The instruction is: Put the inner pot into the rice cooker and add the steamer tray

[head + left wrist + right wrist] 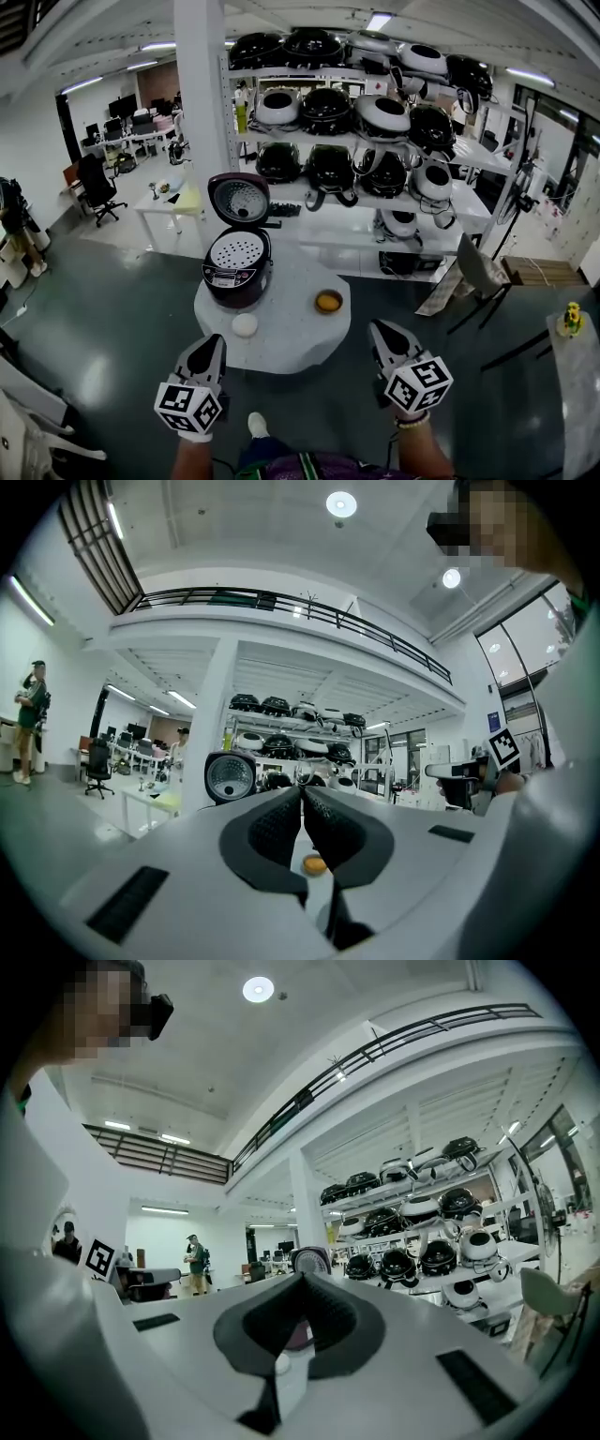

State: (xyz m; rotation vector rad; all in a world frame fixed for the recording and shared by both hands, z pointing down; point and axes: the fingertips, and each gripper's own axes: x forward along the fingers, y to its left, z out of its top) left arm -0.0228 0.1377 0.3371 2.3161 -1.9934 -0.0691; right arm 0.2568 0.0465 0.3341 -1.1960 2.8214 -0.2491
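Note:
A dark maroon rice cooker (236, 272) stands on the round white table (292, 283) with its lid (239, 199) raised. A white perforated steamer tray (236, 251) lies in its mouth; the inner pot under it is hidden. My left gripper (216, 339) and right gripper (378, 327) hover short of the table's near edge, both shut and empty, pointing level at the table. In the left gripper view the jaws (302, 791) meet below the cooker lid (230, 777). In the right gripper view the jaws (302, 1279) meet in front of the lid (310, 1260).
A white round object (245, 324) and an orange bowl (328, 301) lie on the table's near half. Behind it stand a white pillar (199, 112) and shelves of rice cookers (366, 117). A folding chair (480, 272) is at the right, a small table (173, 202) at the left.

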